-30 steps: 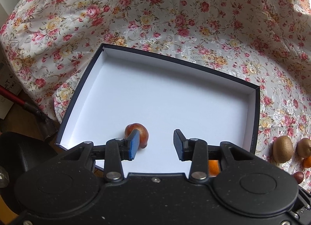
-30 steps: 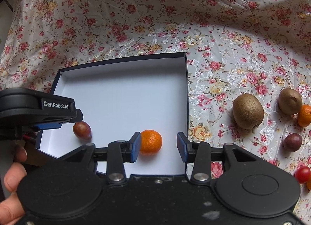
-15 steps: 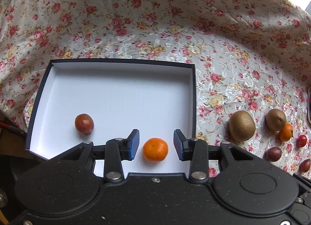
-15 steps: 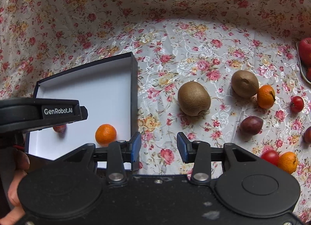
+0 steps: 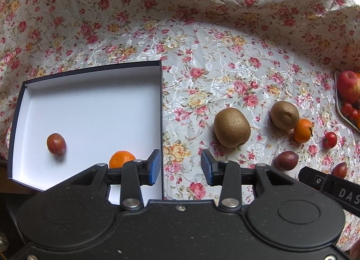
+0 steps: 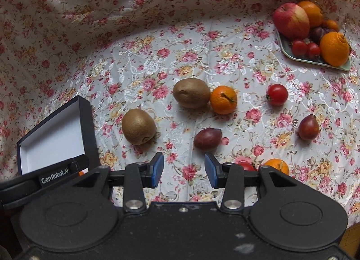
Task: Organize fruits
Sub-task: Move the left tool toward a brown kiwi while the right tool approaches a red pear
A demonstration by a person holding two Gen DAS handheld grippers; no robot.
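Note:
A dark box with a white inside (image 5: 90, 111) lies on the floral cloth and holds a reddish plum (image 5: 56, 144) and a small orange (image 5: 121, 158). My left gripper (image 5: 181, 167) is open and empty over the cloth just right of the box's right wall. My right gripper (image 6: 184, 171) is open and empty, just short of a purple plum (image 6: 207, 138). Loose on the cloth are two kiwis (image 6: 138, 126) (image 6: 191, 93), an orange (image 6: 223, 99), a cherry tomato (image 6: 277, 94) and a dark red plum (image 6: 308, 127). The box also shows in the right wrist view (image 6: 56, 134).
A pale tray (image 6: 315, 62) at the back right holds an apple (image 6: 291, 20), oranges, tomatoes and plums. Another orange (image 6: 276, 165) and a tomato (image 6: 246, 166) lie behind my right finger. The floral cloth (image 6: 157, 12) rises behind the table.
Both grippers have swung right, away from the box and towards the loose fruit. The plum and orange stay in the box. Both grippers remain open.

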